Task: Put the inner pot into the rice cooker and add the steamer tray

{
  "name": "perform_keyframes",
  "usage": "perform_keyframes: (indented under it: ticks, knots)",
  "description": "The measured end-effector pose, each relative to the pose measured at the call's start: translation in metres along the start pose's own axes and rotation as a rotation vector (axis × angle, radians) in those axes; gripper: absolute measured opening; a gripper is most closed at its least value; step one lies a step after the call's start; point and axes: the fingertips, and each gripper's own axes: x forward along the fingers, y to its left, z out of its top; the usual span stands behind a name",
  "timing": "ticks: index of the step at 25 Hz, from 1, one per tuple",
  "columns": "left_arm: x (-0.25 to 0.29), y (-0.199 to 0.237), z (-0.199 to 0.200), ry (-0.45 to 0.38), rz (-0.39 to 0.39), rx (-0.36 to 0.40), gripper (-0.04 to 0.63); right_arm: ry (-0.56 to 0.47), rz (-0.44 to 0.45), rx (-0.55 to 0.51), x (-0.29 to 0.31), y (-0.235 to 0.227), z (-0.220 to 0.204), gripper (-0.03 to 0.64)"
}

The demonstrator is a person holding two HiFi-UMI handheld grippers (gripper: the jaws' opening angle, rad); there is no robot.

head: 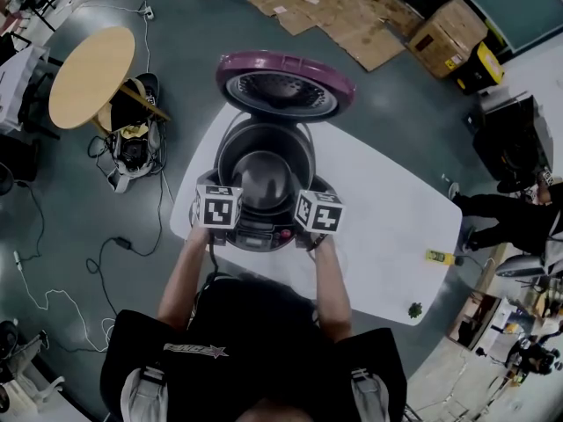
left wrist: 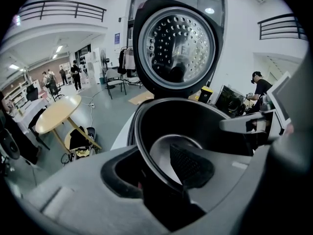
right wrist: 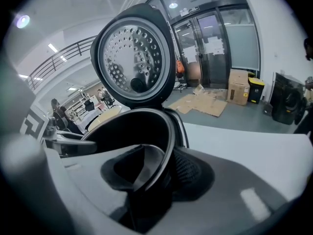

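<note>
The pot point(head: 266, 176) is inside the open cooker point(head: 264, 234) on the table point(head: 396, 218). The left gripper point(head: 220, 204) and right gripper point(head: 317, 211) flank its near rim.

Nothing could be read: the shirt print point(head: 193, 350), the sheets point(right wrist: 213, 45) on the glass doors point(right wrist: 195, 58) and the blue wall sign point(left wrist: 119, 38) were too blurred.

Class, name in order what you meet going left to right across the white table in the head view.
In order: left gripper, inner pot, right gripper, small green object, small yellow object.
</note>
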Motion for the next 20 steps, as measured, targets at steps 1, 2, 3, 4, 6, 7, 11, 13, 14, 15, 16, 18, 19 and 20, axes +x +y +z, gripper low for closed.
perform_keyframes:
  ticks: [1,2,3,4,6,7,11,13,14,15,16,18,19,20]
  knots:
    - [-0.001,0.001,0.000,-0.002,0.006,-0.005,0.181,0.000,-0.001,-0.003,0.000,0.000,0.000,0.166]
    - [-0.001,0.002,-0.002,-0.001,0.013,-0.007,0.179,0.000,-0.002,-0.006,-0.001,0.000,-0.001,0.170]
    - [-0.001,0.003,-0.003,0.004,0.019,-0.006,0.179,0.000,-0.003,-0.008,-0.001,-0.001,-0.001,0.176]
    - [-0.002,0.003,-0.005,0.011,0.025,-0.005,0.181,0.001,-0.004,-0.009,-0.001,-0.001,-0.002,0.176]
    - [-0.003,0.006,-0.005,0.008,0.039,-0.001,0.181,0.003,-0.009,-0.012,-0.001,-0.003,-0.003,0.178]
    - [-0.004,0.008,-0.003,0.000,0.047,0.005,0.181,0.003,-0.014,-0.016,-0.002,-0.003,-0.003,0.179]
    - [-0.011,0.010,0.005,-0.039,0.055,0.015,0.187,-0.017,-0.018,-0.033,-0.009,-0.003,0.001,0.189]
    - [-0.013,0.010,0.004,-0.042,0.058,0.012,0.187,-0.026,-0.021,-0.038,-0.012,-0.003,0.002,0.189]
    - [-0.014,0.010,0.004,-0.044,0.059,0.013,0.187,-0.029,-0.022,-0.037,-0.013,-0.003,0.002,0.189]
    - [-0.015,0.010,0.004,-0.049,0.059,0.014,0.187,-0.034,-0.022,-0.037,-0.014,-0.003,0.003,0.189]
    - [-0.017,0.009,0.004,-0.054,0.059,0.015,0.188,-0.039,-0.023,-0.037,-0.016,-0.003,0.003,0.189]
    - [-0.022,0.009,0.005,-0.066,0.057,0.018,0.189,-0.050,-0.024,-0.040,-0.021,-0.003,0.005,0.189]
    - [-0.024,0.008,0.007,-0.075,0.056,0.021,0.189,-0.057,-0.027,-0.041,-0.024,-0.002,0.006,0.189]
    - [-0.027,0.008,0.008,-0.084,0.054,0.025,0.189,-0.066,-0.030,-0.043,-0.027,-0.002,0.007,0.189]
